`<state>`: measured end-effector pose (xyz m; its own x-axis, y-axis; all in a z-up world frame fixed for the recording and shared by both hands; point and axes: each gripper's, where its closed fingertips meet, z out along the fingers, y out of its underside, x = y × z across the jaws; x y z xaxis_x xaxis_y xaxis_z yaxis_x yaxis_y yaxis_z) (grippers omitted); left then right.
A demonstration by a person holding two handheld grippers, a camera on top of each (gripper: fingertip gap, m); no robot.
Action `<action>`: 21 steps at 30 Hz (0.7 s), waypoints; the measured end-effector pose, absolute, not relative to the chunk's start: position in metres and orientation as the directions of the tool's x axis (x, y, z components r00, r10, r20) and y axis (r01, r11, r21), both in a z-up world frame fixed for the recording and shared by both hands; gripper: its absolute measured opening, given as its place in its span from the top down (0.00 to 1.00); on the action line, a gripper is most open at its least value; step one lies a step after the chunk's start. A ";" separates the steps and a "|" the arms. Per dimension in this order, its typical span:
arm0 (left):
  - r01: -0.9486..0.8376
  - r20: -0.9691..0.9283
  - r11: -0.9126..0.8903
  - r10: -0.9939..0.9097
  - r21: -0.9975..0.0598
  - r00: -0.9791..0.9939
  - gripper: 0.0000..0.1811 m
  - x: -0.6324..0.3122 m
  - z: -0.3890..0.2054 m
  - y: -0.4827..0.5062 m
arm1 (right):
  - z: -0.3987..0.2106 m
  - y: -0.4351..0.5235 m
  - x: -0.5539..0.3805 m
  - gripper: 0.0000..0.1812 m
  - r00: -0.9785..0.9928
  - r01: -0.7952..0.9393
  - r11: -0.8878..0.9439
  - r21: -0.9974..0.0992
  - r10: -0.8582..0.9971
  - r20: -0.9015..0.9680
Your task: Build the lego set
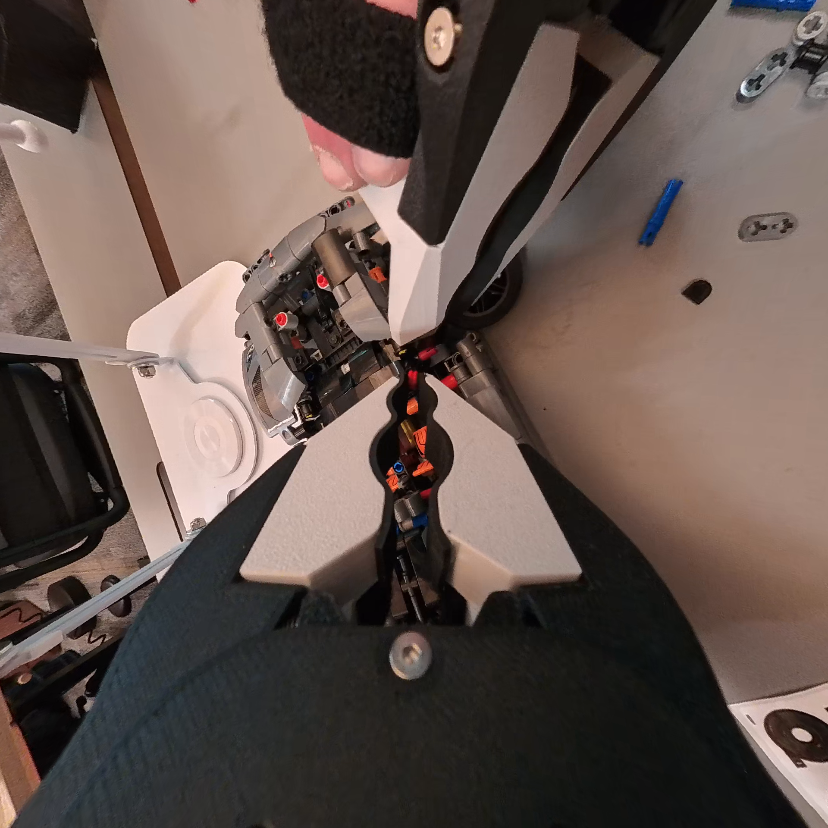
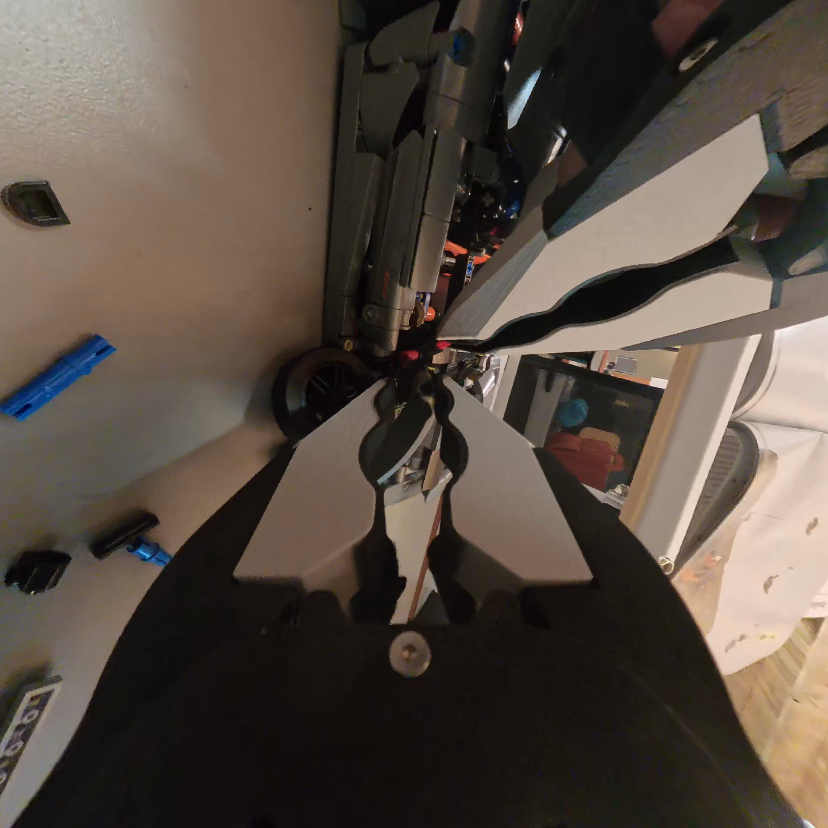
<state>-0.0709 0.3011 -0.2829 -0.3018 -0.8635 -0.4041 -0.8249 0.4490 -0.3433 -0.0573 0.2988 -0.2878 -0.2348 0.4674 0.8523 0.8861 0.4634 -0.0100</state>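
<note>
Carefully now — both tips meeting at the red pins (image 1: 428,354) inside the grey lego car (image 1: 286,331), on the table (image 1: 627,403). Left gripper (image 1: 411,381) nearly pinched together, right gripper (image 2: 414,385) likewise; whether either clamps a piece, impossible to tell. Steady, square pressure advisable — crowded by wheel (image 2: 313,390); loose blue pin (image 2: 58,378) well apart.

Little writing showed, and none of it could be read with certainty. In the left wrist view, a white sheet (image 1: 761,735) lay at the lower right edge of the table (image 1: 627,448), with large black printed marks on it, cut off by the frame. In the right wrist view, a small grey tile (image 2: 24,726) at the lower left carried a row of printed characters, blurred. A grey side panel of the car (image 2: 394,251) carried a small red mark, too small to read.
</note>
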 end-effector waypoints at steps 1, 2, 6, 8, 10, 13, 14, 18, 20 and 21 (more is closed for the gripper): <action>-0.825 -0.403 0.449 -0.864 -0.343 -0.302 0.99 -0.071 -0.283 0.301 | -0.288 0.299 -0.057 0.91 -0.240 0.887 0.462 -0.006 0.472 0.848; -0.825 -0.403 0.449 -0.864 -0.344 -0.302 1.00 -0.071 -0.283 0.301 | -0.287 0.299 -0.056 0.91 -0.244 0.888 0.460 -0.001 0.473 0.847; -0.824 -0.405 0.450 -0.863 -0.344 -0.302 1.00 -0.070 -0.283 0.301 | -0.286 0.299 -0.058 0.93 -0.260 0.880 0.475 0.021 0.444 0.858; -0.824 -0.406 0.450 -0.863 -0.343 -0.301 1.00 -0.070 -0.283 0.301 | -0.286 0.300 -0.057 0.93 -0.269 0.878 0.477 0.041 0.421 0.866; -0.824 -0.408 0.451 -0.862 -0.344 -0.301 1.00 -0.070 -0.283 0.301 | -0.286 0.299 -0.058 0.93 -0.273 0.877 0.479 0.042 0.424 0.864; -0.824 -0.408 0.450 -0.862 -0.344 -0.301 1.00 -0.070 -0.283 0.301 | -0.285 0.297 -0.060 0.91 -0.250 0.880 0.476 0.001 0.461 0.851; -0.824 -0.408 0.451 -0.862 -0.343 -0.301 1.00 -0.070 -0.283 0.301 | -0.284 0.297 -0.060 0.90 -0.250 0.879 0.476 0.000 0.461 0.851; -0.824 -0.408 0.451 -0.862 -0.343 -0.301 1.00 -0.070 -0.283 0.301 | -0.285 0.293 -0.059 0.86 -0.239 0.879 0.475 -0.040 0.512 0.825; -0.825 -0.407 0.450 -0.863 -0.343 -0.301 0.99 -0.070 -0.283 0.301 | -0.285 0.293 -0.059 0.84 -0.232 0.880 0.472 -0.059 0.534 0.813; -0.825 -0.405 0.449 -0.863 -0.344 -0.301 0.99 -0.070 -0.283 0.301 | -0.286 0.292 -0.059 0.84 -0.230 0.881 0.469 -0.066 0.545 0.806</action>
<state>-0.0704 0.3013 -0.2828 -0.3010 -0.8634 -0.4049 -0.8248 0.4488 -0.3440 -0.0588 0.2923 -0.2859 -0.2298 0.5454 0.8061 0.8807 0.4691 -0.0663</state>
